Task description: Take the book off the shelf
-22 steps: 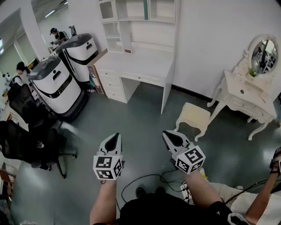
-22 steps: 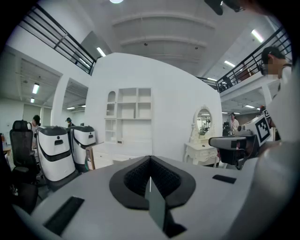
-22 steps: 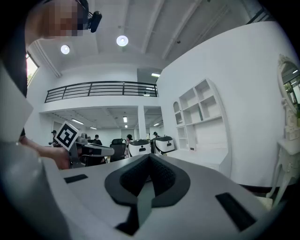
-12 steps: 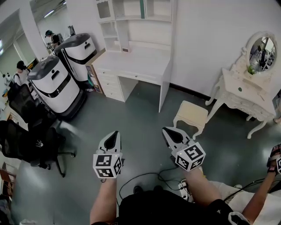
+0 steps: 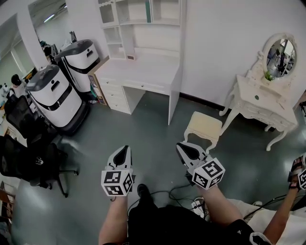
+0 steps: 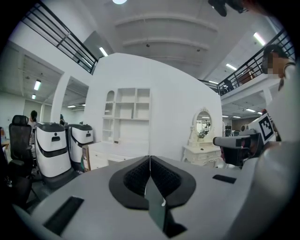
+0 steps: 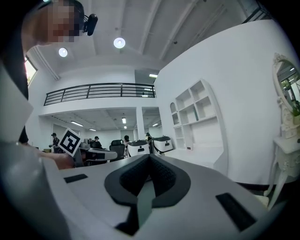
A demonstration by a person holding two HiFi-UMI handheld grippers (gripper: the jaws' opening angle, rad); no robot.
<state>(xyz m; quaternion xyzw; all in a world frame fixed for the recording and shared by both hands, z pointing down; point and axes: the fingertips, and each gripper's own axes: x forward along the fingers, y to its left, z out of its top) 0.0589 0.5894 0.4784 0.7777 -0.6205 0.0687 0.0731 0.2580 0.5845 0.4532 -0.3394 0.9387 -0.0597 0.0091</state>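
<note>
One slim teal book (image 5: 148, 11) upright on shelf (image 5: 167, 22); L hand-held gripper (image 5: 125, 149), R hand-held gripper (image 5: 181, 146) clenched, empty.

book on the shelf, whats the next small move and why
Probably a step toward the desk: the teal book stands up in the shelf far ahead, while the left gripper and right gripper sit low near the body, both shut and empty.

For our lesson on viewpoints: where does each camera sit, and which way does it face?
Head view: on the head, facing down at the floor; left gripper, right gripper, forearms show.
Left gripper view: on that gripper, along shut jaws toward the desk.
Right gripper view: likewise, shut jaws, desk at right.
Shared: the desk.
</note>
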